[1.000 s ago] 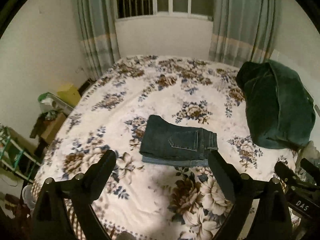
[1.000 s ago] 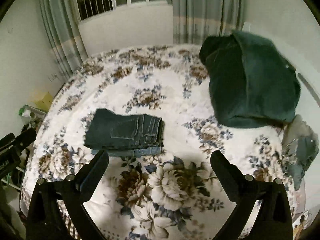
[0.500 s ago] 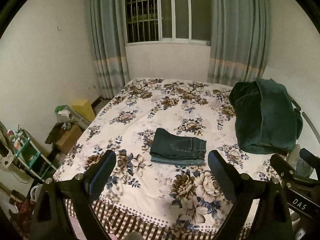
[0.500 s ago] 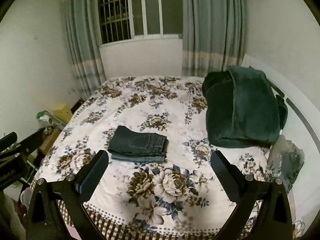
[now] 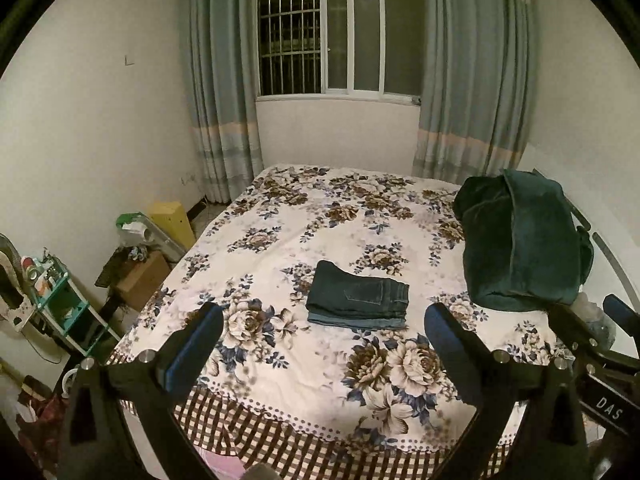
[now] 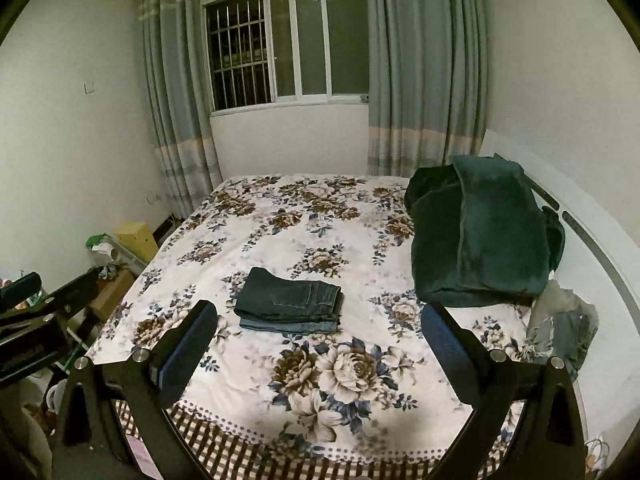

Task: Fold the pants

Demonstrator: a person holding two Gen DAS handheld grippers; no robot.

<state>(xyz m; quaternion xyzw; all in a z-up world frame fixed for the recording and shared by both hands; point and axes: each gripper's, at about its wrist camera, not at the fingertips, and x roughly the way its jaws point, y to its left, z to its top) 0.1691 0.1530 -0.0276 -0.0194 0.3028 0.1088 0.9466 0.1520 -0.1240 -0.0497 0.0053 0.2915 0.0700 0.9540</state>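
Observation:
Dark blue jeans lie folded in a flat rectangular stack on the flowered bed, near its middle; they also show in the right wrist view. My left gripper is open and empty, held back over the bed's near edge, well short of the jeans. My right gripper is open and empty, likewise back from the jeans. Each gripper's body shows at the edge of the other's view.
A dark green blanket is heaped at the bed's right side. A grey-blue garment lies at the right edge. A yellow box, cardboard box and green shelf stand on the floor to the left. Curtains and window are behind.
Both grippers have pulled back and up from the bed; the folded jeans look smaller and farther. The jeans have not moved. Both grippers stay open.

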